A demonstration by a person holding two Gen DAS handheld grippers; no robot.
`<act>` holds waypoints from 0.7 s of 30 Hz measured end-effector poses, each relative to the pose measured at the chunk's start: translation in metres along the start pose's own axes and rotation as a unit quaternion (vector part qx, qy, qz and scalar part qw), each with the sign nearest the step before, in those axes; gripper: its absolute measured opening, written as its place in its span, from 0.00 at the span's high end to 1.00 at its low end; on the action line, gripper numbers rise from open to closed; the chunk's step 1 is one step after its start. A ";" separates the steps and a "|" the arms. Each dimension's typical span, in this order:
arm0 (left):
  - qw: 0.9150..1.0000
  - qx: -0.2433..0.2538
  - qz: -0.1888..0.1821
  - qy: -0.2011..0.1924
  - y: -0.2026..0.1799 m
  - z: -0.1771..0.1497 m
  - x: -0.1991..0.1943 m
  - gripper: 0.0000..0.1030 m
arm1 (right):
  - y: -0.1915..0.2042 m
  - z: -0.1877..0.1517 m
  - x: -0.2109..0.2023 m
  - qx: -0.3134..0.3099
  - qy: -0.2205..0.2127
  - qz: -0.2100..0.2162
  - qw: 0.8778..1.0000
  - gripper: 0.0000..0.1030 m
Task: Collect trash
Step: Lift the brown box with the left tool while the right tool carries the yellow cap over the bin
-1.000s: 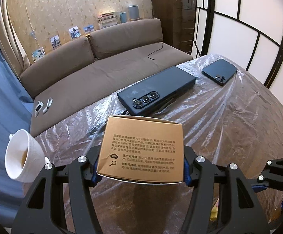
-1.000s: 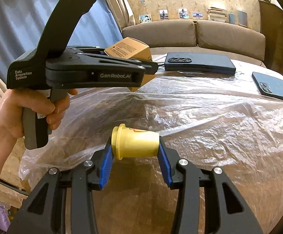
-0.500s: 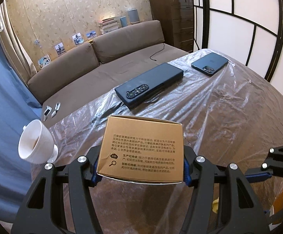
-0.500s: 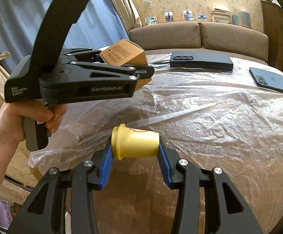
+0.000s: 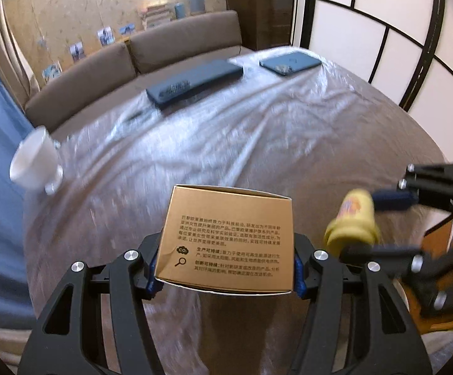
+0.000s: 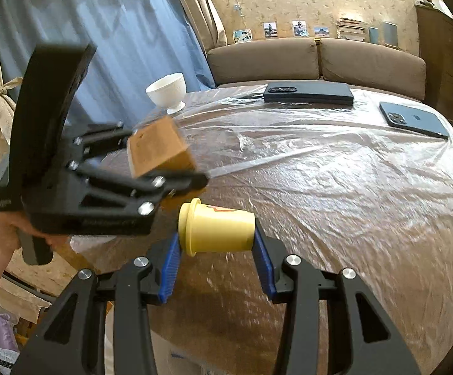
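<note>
My left gripper (image 5: 225,276) is shut on a brown cardboard box (image 5: 226,237) with black printed text, held above the near edge of the plastic-covered round table (image 5: 257,131). In the right wrist view the box (image 6: 157,153) and left gripper (image 6: 161,168) sit at the left, blurred. My right gripper (image 6: 217,256) is shut on a small yellow plastic cup (image 6: 217,228) lying on its side between the blue pads. The cup (image 5: 351,225) and right gripper (image 5: 367,222) also show at the right of the left wrist view, close beside the box.
A white footed cup (image 6: 167,90) stands at the table's far left edge. A dark foldable phone (image 6: 307,93) and a blue phone (image 6: 414,120) lie at the far side. A brown sofa (image 6: 314,62) is behind the table, a blue curtain (image 6: 117,47) to the left.
Both grippers pulled back toward the table's near edge with their loads. The left gripper dropped lower and nearer the right gripper, so the box now sits just beside the yellow cup.
</note>
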State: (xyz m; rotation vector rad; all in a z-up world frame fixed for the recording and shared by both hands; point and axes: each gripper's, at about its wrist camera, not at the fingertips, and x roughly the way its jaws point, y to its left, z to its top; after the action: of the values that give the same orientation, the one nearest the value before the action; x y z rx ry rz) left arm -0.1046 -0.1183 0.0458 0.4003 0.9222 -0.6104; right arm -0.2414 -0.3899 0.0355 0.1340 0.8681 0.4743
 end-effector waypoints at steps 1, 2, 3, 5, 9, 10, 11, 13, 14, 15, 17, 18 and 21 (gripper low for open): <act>1.000 -0.003 0.001 0.008 -0.002 -0.007 -0.001 0.41 | 0.001 -0.002 -0.002 0.001 0.000 0.000 1.000 0.59; 1.000 -0.005 0.004 0.013 -0.003 -0.012 -0.002 0.41 | 0.001 -0.004 -0.004 0.001 0.000 0.000 1.000 0.59; 1.000 -0.010 0.005 0.018 -0.004 -0.017 -0.002 0.41 | 0.002 -0.007 -0.005 0.002 0.001 0.000 1.000 0.59; 0.999 -0.025 0.002 0.030 -0.005 -0.030 -0.004 0.41 | 0.004 -0.012 -0.008 0.004 0.002 0.001 1.000 0.59; 0.998 -0.046 0.003 0.042 -0.008 -0.049 -0.011 0.41 | 0.009 -0.022 -0.015 -0.001 0.007 0.007 1.000 0.59; 0.998 -0.049 0.004 0.044 -0.009 -0.052 -0.013 0.41 | 0.011 -0.025 -0.017 -0.004 0.009 0.009 1.000 0.59; 0.998 -0.052 0.006 0.045 -0.010 -0.056 -0.015 0.41 | 0.012 -0.026 -0.018 -0.005 0.010 0.010 1.000 0.59; 0.997 -0.061 0.008 0.047 -0.011 -0.062 -0.018 0.41 | 0.015 -0.031 -0.020 -0.010 0.014 0.014 1.000 0.59; 0.997 -0.063 0.011 0.048 -0.012 -0.064 -0.020 0.41 | 0.016 -0.032 -0.021 -0.012 0.016 0.017 1.000 0.59; 0.997 -0.066 0.013 0.048 -0.013 -0.066 -0.021 0.41 | 0.018 -0.035 -0.023 -0.014 0.018 0.021 1.000 0.59; 0.996 -0.071 0.017 0.048 -0.016 -0.072 -0.027 0.41 | 0.021 -0.038 -0.026 -0.016 0.019 0.024 0.999 0.59; 0.996 -0.072 0.019 0.048 -0.018 -0.074 -0.029 0.41 | 0.023 -0.040 -0.027 -0.018 0.020 0.026 0.999 0.59; 0.996 -0.069 0.023 0.049 -0.021 -0.078 -0.034 0.41 | 0.027 -0.045 -0.032 -0.021 0.022 0.031 0.999 0.59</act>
State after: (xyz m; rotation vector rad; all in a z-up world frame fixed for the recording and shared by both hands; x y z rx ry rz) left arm -0.1814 -0.0795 0.0304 0.3287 1.0398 -0.4842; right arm -0.3027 -0.3838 0.0368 0.1131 0.8980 0.5543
